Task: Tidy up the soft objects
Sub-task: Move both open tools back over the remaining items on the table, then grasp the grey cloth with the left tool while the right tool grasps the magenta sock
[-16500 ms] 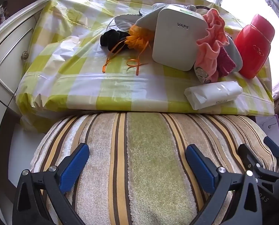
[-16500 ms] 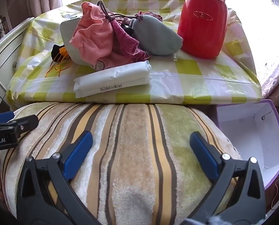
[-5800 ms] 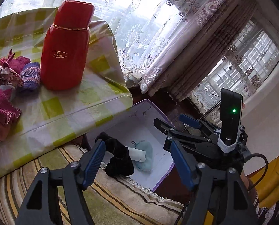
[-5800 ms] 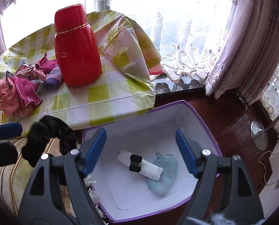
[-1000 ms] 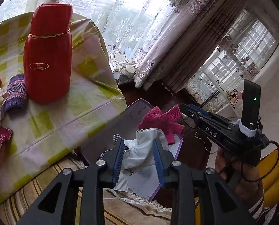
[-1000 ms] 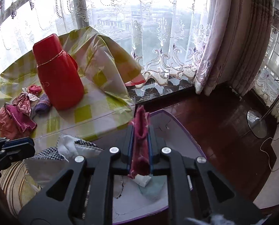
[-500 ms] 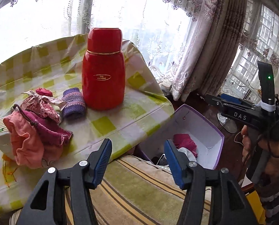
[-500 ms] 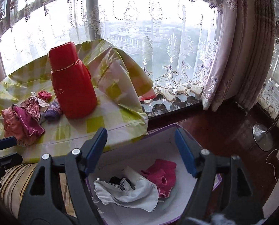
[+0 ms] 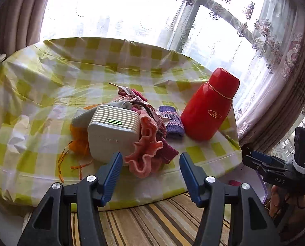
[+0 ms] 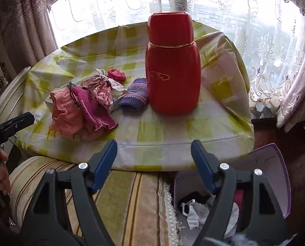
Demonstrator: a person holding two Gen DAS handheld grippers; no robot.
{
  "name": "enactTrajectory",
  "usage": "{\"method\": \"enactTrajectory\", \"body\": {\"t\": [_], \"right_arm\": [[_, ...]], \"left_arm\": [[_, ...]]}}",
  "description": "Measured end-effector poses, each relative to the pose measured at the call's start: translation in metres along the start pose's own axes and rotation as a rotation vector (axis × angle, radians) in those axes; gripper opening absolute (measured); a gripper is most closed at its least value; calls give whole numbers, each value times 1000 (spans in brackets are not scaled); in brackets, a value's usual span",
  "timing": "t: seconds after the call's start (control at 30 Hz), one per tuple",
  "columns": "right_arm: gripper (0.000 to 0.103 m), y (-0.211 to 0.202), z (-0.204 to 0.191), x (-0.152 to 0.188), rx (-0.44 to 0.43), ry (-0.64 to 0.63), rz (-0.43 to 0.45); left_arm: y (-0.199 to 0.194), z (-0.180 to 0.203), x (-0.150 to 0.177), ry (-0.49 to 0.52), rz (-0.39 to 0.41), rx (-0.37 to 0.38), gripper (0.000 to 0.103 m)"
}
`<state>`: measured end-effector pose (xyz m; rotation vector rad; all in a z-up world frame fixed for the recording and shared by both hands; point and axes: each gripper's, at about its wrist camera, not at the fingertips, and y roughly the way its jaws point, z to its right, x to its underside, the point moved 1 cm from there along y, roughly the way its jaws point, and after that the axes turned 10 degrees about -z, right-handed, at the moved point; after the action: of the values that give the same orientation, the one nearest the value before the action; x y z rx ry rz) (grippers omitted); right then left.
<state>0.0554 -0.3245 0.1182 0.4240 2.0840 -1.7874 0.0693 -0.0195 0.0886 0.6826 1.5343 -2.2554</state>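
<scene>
A pile of soft things lies on the checked tablecloth: a pink ruffled cloth, a magenta knit piece, a patterned pouch, a purple knit sock and a small pink roll. My left gripper is open and empty, just in front of the pink cloth. My right gripper is open and empty at the table's front edge. The purple-rimmed white box sits low at the right, holding a white cloth and dark items.
A red flask stands at the table's right. A white ribbed device stands against the pile, orange ribbon at its left. A striped cushion lies below the table edge. Lace curtains hang behind.
Both grippers have swung from the box back toward the table. One second ago the left held a white cloth and the right a magenta piece; both now lie in the box and the grippers are open.
</scene>
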Motion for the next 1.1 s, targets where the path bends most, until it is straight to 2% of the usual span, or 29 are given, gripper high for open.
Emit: {"method": "enactTrajectory", "body": {"t": [0.2,0.37,0.47,0.63,0.83,0.93,1.1], "right_arm": [[77,28,-33,-16,-34,-107,-45],[77,46,-56,-27,-53,-199,-61],[77,55,-68,-31,-55,-253,-54],[77,74,-86,-34,-66,-332,-72],[73,99,-97,-42,-91,-378,-97],[71,111,-106,-45,-102,-411,-107],[69,130,-115,-50,-114,-452,-121]], "left_arm": [[2,-70,-19,-199,-2,69,59],[28,-121,-32,-428,-60,207,59],[50,-146,-39,-567,-95,321,59],[89,-178,-44,-752,-146,434,58],[135,-188,-46,-867,-234,541,58],[148,-189,-49,-887,-257,563,58],[158,-190,-60,-902,-264,571,51]]}}
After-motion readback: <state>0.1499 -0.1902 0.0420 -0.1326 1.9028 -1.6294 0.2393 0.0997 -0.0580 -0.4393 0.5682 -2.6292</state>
